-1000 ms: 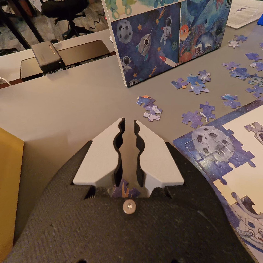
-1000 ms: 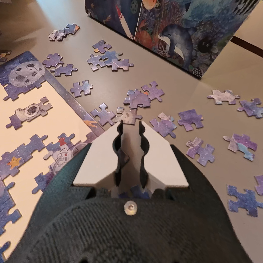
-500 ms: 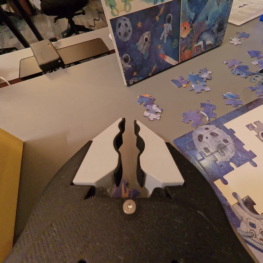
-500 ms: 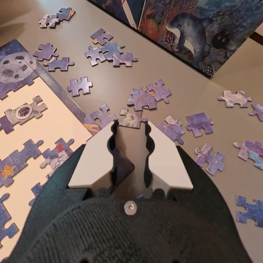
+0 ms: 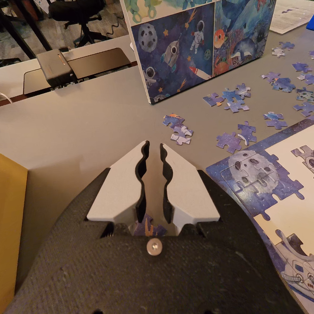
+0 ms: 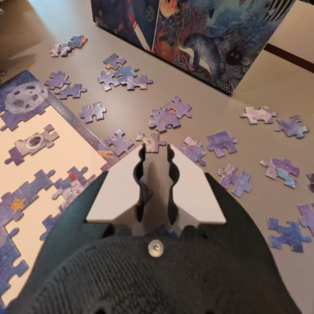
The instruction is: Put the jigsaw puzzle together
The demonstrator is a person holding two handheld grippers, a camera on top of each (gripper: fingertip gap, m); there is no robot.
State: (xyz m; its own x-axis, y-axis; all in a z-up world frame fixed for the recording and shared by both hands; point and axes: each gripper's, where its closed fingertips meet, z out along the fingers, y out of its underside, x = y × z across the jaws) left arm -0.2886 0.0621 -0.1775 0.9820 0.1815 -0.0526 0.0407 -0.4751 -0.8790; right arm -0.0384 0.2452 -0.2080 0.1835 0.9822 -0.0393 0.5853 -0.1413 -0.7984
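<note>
My left gripper (image 5: 154, 144) hovers over bare grey table (image 5: 85, 127). Its fingers stand a narrow gap apart with nothing between them. A dark blue puzzle piece (image 5: 149, 228) with an orange streak shows below the fingers' base. Two loose pieces (image 5: 180, 132) lie just right of the tips. My right gripper (image 6: 156, 146) is low over the table, its tips around a pale purple cratered piece (image 6: 152, 141) that lies flat. The left fingertip (image 6: 141, 149) overlaps the piece's edge, and a gap shows on the right side. The puzzle board (image 6: 56, 149) lies to the left, and shows in the left wrist view (image 5: 288, 169).
A picture-covered puzzle box (image 5: 186, 51) stands at the back, also in the right wrist view (image 6: 203, 42). Several loose purple pieces (image 6: 220, 144) lie scattered right of the board. A yellow object (image 5: 10, 220) sits at far left, a dark device (image 5: 54, 66) behind the table edge. Spacing between my two grippers at the tips: around 30 cm. My left gripper's tips are some 10 cm from the dark blue puzzle piece (image 5: 149, 228).
My right gripper opened wide, set its tips around the cratered piece and has narrowed again. The piece still lies flat on the table. My left gripper has barely moved.
</note>
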